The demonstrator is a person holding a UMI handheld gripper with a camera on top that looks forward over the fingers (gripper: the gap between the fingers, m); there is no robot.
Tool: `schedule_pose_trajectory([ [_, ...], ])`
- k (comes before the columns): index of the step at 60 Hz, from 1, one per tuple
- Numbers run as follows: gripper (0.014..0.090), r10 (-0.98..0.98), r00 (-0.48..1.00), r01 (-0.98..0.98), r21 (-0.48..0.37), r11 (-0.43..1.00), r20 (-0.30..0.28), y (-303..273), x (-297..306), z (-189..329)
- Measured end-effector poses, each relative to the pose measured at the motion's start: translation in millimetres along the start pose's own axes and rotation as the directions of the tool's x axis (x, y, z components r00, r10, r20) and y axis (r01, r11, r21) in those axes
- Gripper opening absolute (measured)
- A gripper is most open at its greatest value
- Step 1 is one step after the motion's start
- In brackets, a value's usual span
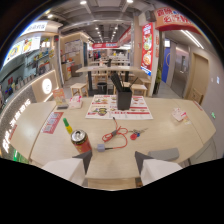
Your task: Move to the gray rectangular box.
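The gray rectangular box [168, 154] lies flat on the wooden table [165, 132], close beside my right fingertip and slightly beyond it. My gripper [114, 159] is open, its two white fingers with dark tips spread wide over the table's near edge. Nothing stands between the fingers. The box is off to the right of the gap, not in line with it.
A red drink can [81, 141] stands just ahead of the left finger. A red cable with keys [118, 136] lies ahead of the gap. Further on are a yellow-green marker [67, 125], menu sheets [120, 107], a black utensil holder [124, 97] and a white packet [180, 115].
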Motion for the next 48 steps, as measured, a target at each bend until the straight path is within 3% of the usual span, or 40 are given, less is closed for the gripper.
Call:
schedule_pose_trajectory([
  [7, 0.0845, -0.011, 1.0, 0.011, -0.019, 1.0, -0.012, 29.9, 51.2, 8.4],
  [11, 0.0843, -0.015, 0.999, 0.013, -0.045, 0.999, -0.041, 34.9, 54.9, 9.1],
  [25, 0.0844, -0.02, 0.994, 0.009, -0.102, 0.995, -0.108, 68.1, 154.3, 26.0],
  [48, 0.0844, -0.042, 0.998, 0.037, -0.136, 0.99, -0.039, 67.6, 208.9, 108.4],
])
